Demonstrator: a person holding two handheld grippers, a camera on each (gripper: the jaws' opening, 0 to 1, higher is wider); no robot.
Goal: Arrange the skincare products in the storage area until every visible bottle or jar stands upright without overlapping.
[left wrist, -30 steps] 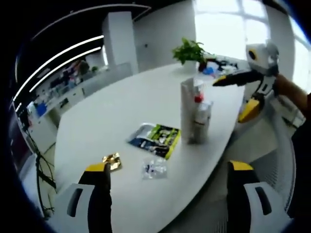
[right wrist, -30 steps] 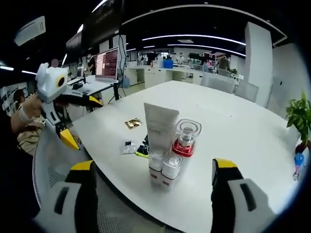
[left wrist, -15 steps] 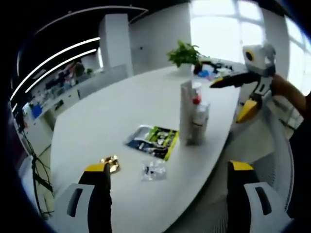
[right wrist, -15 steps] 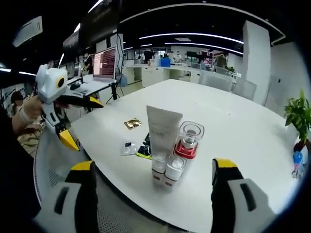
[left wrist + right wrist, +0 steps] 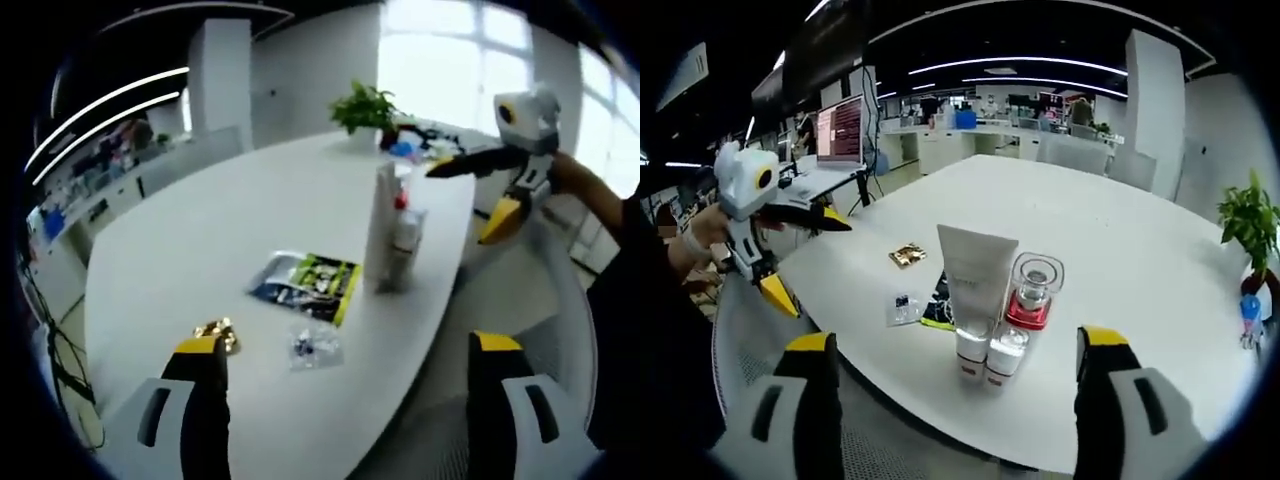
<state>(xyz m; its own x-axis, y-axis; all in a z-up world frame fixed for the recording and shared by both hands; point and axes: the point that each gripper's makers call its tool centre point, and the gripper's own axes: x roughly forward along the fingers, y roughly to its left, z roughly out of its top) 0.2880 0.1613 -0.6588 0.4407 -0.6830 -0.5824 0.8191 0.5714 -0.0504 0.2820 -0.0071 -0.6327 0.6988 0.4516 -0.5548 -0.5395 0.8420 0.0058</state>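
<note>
Both cameras have pulled back a touch since half a second ago — the cluster of skincare products sits slightly smaller in each view, but nothing on the counter (image 5: 1120,250) has shifted.

In the right gripper view the white tube (image 5: 975,282) stands upright, cap down, with two small white jars (image 5: 993,350) just in front of it and a clear bottle with a red base (image 5: 1030,296) touching at its side. All four are upright and packed close together near the counter's near edge. The right tongs (image 5: 950,385) hang wide open below them, holding nothing, jaws well apart on either side of the cluster.

Off to the left in that view comes the left tongs (image 5: 790,250), held in a hand (image 5: 695,235), also spread open and empty, off the counter's edge.

From the left gripper view the same cluster (image 5: 392,240) stands tall near the counter's far edge, and the right tongs (image 5: 475,195) show beyond it. The left tongs (image 5: 345,375) gape open here too, nothing between them.

Other bits lie around — a green and black sachet (image 5: 305,285) flat on the counter beside the products, a small clear packet (image 5: 312,345) nearer the camera, and a gold foil wrapper (image 5: 215,333) just by the left jaw. A potted plant (image 5: 365,108) stands at the far end. Nothing blocks the path to the bottles.
</note>
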